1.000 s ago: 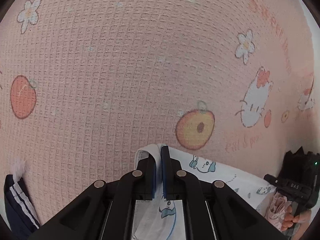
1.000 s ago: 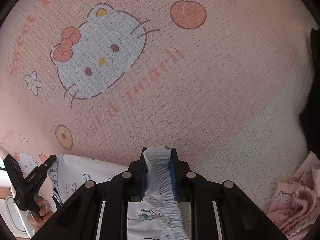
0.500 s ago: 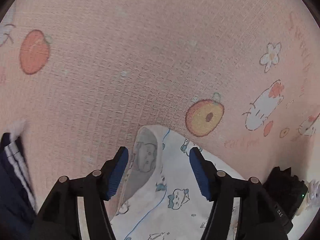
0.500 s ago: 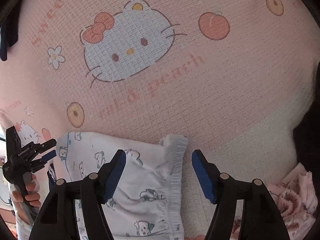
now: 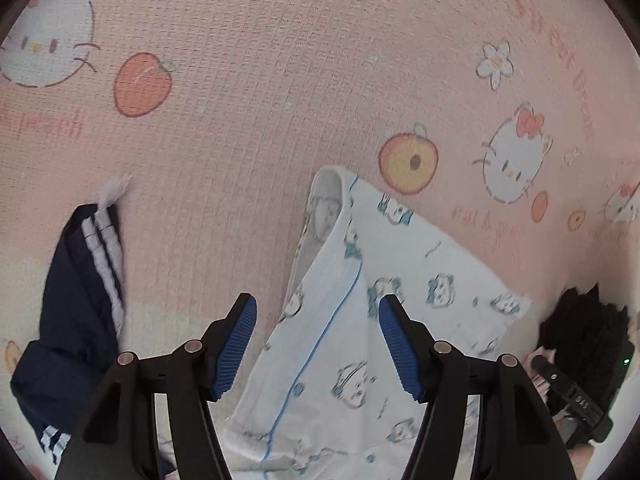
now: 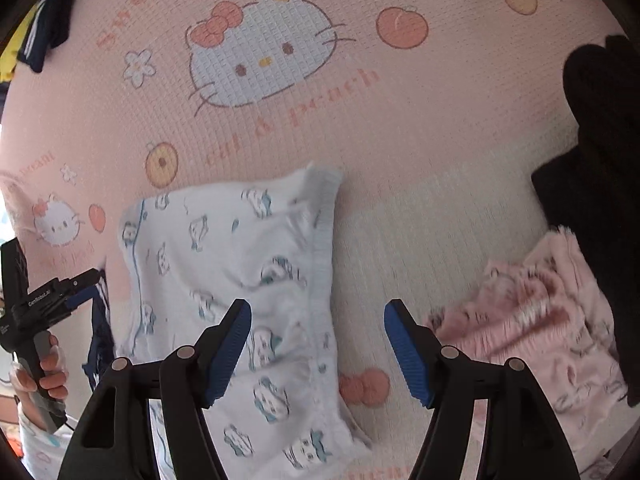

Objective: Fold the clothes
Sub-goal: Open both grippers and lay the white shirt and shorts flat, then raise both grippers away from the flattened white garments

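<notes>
With both sets of jaws spread, empty: white printed garment (image 5: 360,320) lies under left hand-held gripper (image 5: 314,344), long axis running ahead-left; right hand-held gripper (image 6: 318,354) straddles its elastic hem (image 6: 322,248).

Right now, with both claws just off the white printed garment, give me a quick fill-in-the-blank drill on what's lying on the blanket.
1. The white printed garment lies on a ____ blanket with cat faces.
2. Both the left claw and the right claw stand ____, gripping nothing.
3. In the right wrist view, the garment right of the white one is fluffy and ____.

Missing words: pink; open; pink
</notes>
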The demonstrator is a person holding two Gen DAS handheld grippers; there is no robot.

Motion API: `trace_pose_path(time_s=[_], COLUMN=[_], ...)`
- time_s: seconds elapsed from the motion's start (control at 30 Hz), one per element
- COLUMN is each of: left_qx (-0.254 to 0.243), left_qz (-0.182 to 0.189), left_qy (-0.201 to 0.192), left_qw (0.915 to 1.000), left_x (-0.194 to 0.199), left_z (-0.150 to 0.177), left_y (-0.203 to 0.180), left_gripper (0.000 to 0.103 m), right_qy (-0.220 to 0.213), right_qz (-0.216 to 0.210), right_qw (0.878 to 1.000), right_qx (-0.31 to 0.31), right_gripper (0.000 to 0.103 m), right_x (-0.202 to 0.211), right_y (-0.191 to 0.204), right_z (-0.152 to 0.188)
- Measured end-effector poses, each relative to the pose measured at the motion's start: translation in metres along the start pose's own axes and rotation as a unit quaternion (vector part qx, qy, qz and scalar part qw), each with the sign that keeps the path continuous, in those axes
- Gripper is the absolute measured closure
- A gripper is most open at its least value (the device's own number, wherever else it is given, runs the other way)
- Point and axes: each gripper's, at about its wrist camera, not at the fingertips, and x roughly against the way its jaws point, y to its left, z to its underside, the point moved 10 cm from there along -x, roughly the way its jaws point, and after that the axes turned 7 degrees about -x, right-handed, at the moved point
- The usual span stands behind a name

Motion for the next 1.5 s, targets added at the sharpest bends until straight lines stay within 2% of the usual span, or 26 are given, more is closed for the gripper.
trace_pose_path(time_s=[0.07,0.13,0.23,0.43,0.63,0.8,0.9,0.93,1.03,1.13,1.3,1.43,1.5], left_qx=[-0.018,-0.032,-0.043,-0.066,-0.089,-0.100,-0.091,-0.089,-0.086,-0.090,-0.095,-0.105,-0.115], left_qz=[-0.009,-0.016,-0.018,-0.036,-0.058,-0.101,-0.113,-0.115,-0.119,-0.125,-0.125,-0.123,-0.107], left_qy=[0.002,0.002,0.000,-0.016,-0.050,-0.106,-0.134,-0.140,-0.149,-0.151,-0.142,-0.135,-0.131], left_qw=[0.9998,0.9994,0.9989,0.9970,0.9931,0.9842,0.9803,0.9795,0.9778,0.9765,0.9774,0.9776,0.9789], left_x=[0.009,0.017,0.027,0.048,0.064,0.088,0.097,0.100,0.106,0.108,0.098,0.091,0.089], left_z=[0.044,0.075,0.101,0.128,0.153,0.182,0.203,0.210,0.230,0.250,0.272,0.281,0.287], left_y=[0.009,0.017,0.017,0.018,0.015,0.021,0.027,0.029,0.036,0.042,0.044,0.041,0.036], left_gripper=[0.042,0.042,0.042,0.042,0.042,0.042,0.042,0.042,0.042,0.042,0.042,0.042,0.042], right_qy=[0.002,0.004,0.004,-0.008,-0.032,-0.098,-0.099,-0.095,-0.083,-0.073,-0.065,-0.040,-0.027], right_qz=[-0.003,-0.010,-0.019,-0.039,-0.060,-0.016,0.003,-0.004,-0.026,-0.064,-0.119,-0.139,-0.146], right_qw=[1.000,1.000,1.000,0.998,0.995,0.988,0.985,0.985,0.986,0.990,0.991,0.990,0.989], right_qx=[0.006,0.008,0.017,0.046,0.076,0.115,0.143,0.143,0.141,0.097,0.021,0.001,-0.003], right_gripper=[0.034,0.034,0.034,0.034,0.034,0.034,0.032,0.032,0.032,0.032,0.032,0.032,0.032], right_x=[0.005,0.008,0.012,0.018,0.027,0.046,0.048,0.047,0.046,0.042,0.037,0.029,0.024], right_y=[0.000,0.001,0.001,0.003,0.000,-0.017,-0.023,-0.024,-0.028,-0.037,-0.049,-0.046,-0.044], right_z=[0.013,0.024,0.039,0.060,0.076,0.080,0.090,0.094,0.108,0.117,0.128,0.139,0.146])
